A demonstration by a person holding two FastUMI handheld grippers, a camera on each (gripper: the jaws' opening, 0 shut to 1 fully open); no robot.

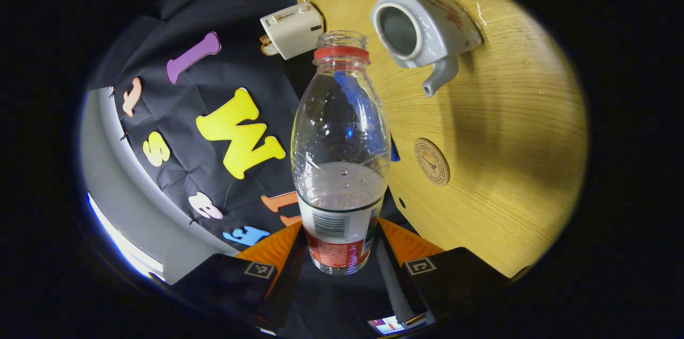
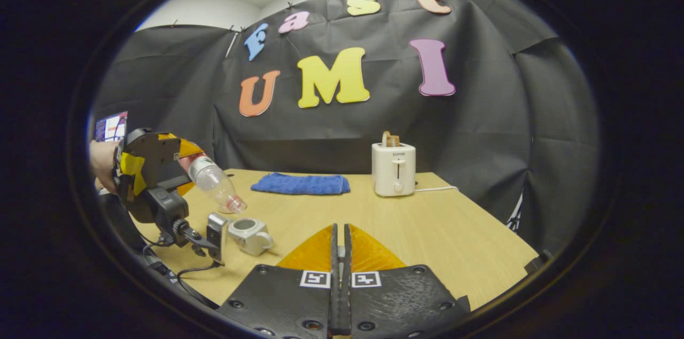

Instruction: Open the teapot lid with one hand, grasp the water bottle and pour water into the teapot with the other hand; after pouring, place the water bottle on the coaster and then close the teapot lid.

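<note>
My left gripper (image 1: 337,253) clamps the clear plastic water bottle (image 1: 340,157) low down, tilting its uncapped neck toward the lidless white ceramic teapot (image 1: 422,29) for pouring. My right gripper (image 2: 340,253) waits closed, empty.

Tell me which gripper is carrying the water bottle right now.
The left gripper: its fingers clamp the water bottle's base, tilted above the open teapot. The right gripper is shut, with nothing between its fingers.

White toaster (image 2: 394,169) and folded blue cloth (image 2: 301,184) sit apart on the table (image 2: 459,232).
</note>
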